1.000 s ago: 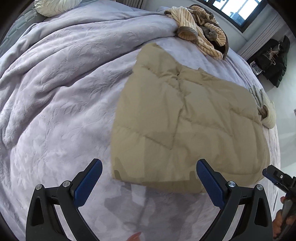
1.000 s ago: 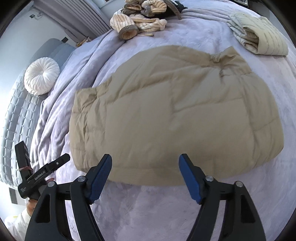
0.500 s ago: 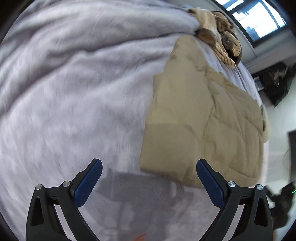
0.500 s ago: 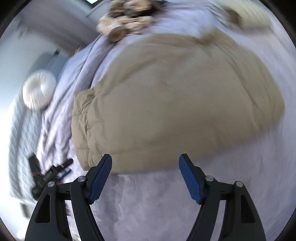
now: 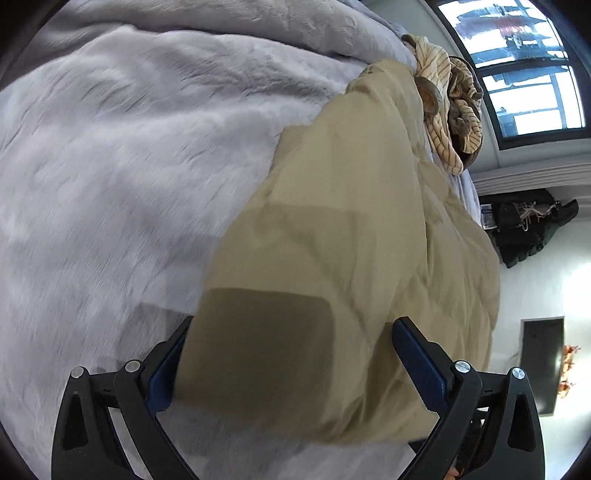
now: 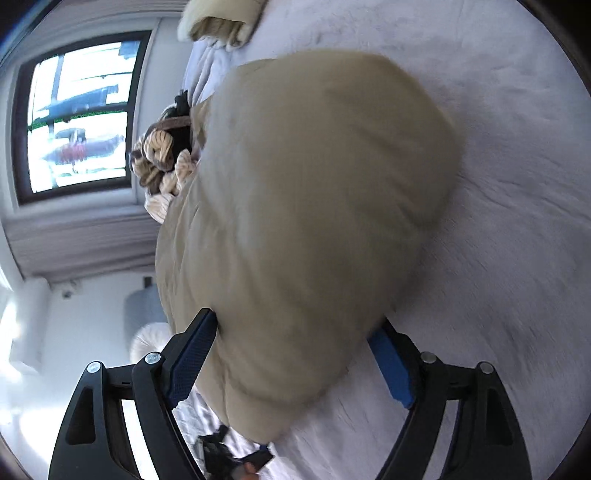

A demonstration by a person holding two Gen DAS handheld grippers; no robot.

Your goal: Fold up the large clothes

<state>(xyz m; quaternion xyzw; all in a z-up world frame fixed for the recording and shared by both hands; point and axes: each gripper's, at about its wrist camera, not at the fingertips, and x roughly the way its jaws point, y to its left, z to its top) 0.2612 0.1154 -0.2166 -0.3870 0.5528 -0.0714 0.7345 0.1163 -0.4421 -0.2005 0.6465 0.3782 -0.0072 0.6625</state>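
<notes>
A tan puffy jacket (image 5: 351,240), partly folded, lies on the lilac bed cover (image 5: 110,166). My left gripper (image 5: 291,365) is open with its jaws wide on either side of the jacket's near edge. The jacket also fills the right wrist view (image 6: 303,206), blurred by motion. My right gripper (image 6: 299,365) is open, its blue pads either side of the jacket's other near end. Both views are rolled sideways. Whether the pads touch the fabric is unclear.
A heap of striped cream and brown clothes (image 5: 450,107) lies beyond the jacket by the window (image 5: 517,62); it also shows in the right wrist view (image 6: 162,162). A folded pale garment (image 6: 218,22) lies at the far end. The bed cover (image 6: 498,184) spreads around.
Both grippers have rolled sideways and moved in low to the jacket's near edge, so its ends now sit between their open jaws. The jacket looks bunched at the right end.
</notes>
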